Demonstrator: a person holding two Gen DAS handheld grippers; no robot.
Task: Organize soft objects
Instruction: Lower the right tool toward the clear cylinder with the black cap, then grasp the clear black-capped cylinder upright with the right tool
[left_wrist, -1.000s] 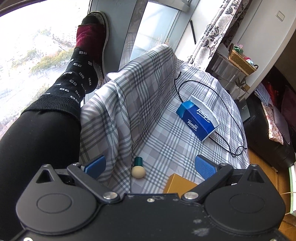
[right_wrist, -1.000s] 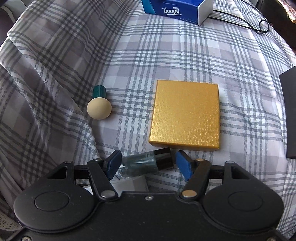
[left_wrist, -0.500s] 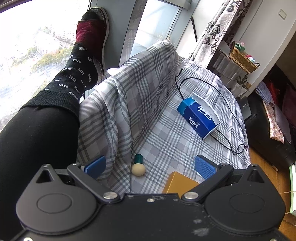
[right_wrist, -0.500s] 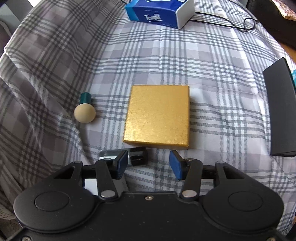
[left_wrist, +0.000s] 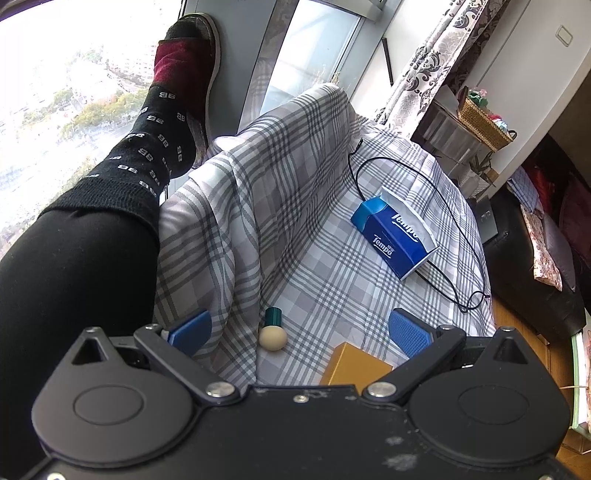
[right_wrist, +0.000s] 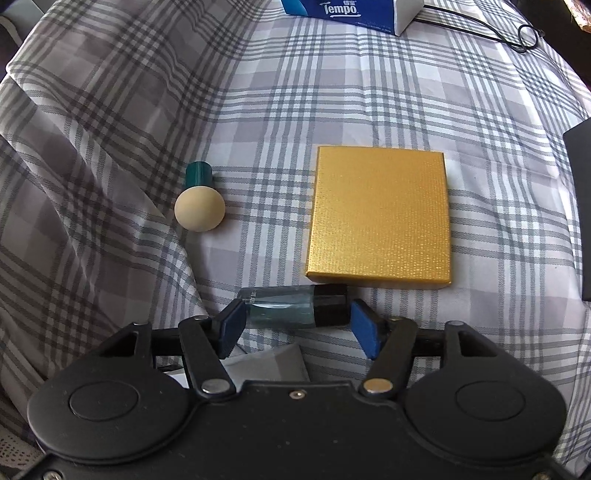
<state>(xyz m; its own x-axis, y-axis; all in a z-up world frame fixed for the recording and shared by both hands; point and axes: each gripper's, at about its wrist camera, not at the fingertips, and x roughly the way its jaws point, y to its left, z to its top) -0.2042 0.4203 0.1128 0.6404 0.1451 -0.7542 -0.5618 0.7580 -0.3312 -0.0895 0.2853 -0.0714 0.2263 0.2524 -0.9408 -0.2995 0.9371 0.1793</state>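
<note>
Grey-and-white plaid cloth (right_wrist: 332, 92) covers the whole work surface, draped in folds on the left side, w/ a bright window behind it in the left wrist view. On the cloth: a square gold textured cardboard box (right_wrist: 380, 218) near centre, and to its left, apart from it, a small applicator w/ a round cream sponge head and dark green cap (right_wrist: 199, 199) lying on its side. Further back, a blue Tempo tissue box (left_wrist: 397, 236) w/ a thin black cable (left_wrist: 458, 229) looping around it. Dark flat object (right_wrist: 581, 206) at the right edge of the right wrist view, too cut off to tell what.

Right gripper (right_wrist: 297, 325) points steeply down at the cloth just in front of the gold box. A small clear teal-tinted glass bottle w/ black cap (right_wrist: 295, 306) lies sideways between its blue pads; jaws have just been opening, and a gap shows at the cap end, so the pads aren't pressing on it. Bottle is just beside the box's near edge.

Left gripper (left_wrist: 299, 328) hangs above the cloth, jaws spread wide, nothing between them. A person's leg in black legging and patterned sock w/ dark red slipper (left_wrist: 162, 122) rests against the window frame at left.
</note>
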